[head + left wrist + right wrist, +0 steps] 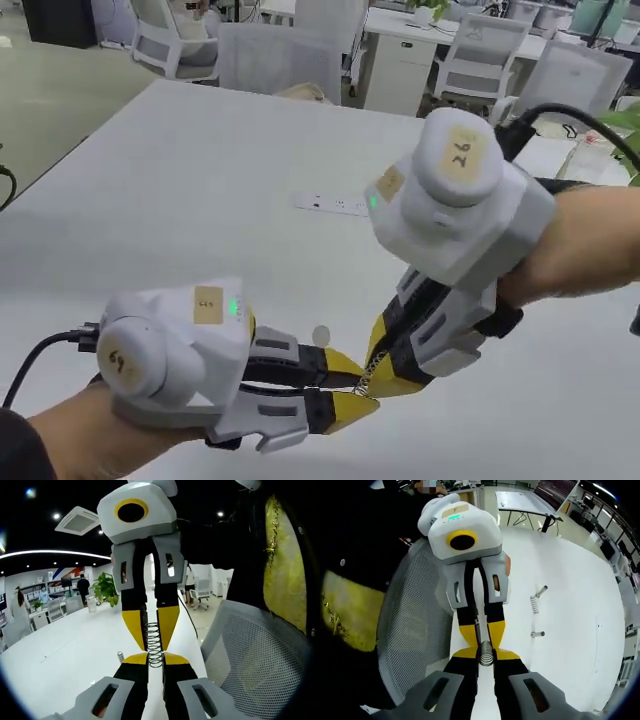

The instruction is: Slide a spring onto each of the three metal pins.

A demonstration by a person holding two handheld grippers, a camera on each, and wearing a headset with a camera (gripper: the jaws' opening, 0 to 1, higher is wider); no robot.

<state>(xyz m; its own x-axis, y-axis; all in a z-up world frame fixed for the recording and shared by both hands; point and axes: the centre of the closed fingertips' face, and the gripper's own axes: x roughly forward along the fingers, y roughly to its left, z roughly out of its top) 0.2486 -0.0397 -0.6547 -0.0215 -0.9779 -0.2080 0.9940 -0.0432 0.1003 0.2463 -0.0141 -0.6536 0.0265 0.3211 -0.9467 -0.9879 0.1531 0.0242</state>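
L gripper (156, 660) (pin (477, 626)) meets R gripper (486, 656) (spring (154, 640)) by table (565, 575) edge.

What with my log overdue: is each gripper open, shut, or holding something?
Left gripper: shut on a metal pin.
Right gripper: shut on the spring.

White casings, black arms, yellow jaw tips on left gripper (156, 659) and right gripper (486, 655) alike. Silver-grey coils on spring (155, 641). Plain white over table (200, 180). Grey fine mesh on chair (255, 650). Silvery metal on pin (537, 634). Small green light and tan label atop each casing.
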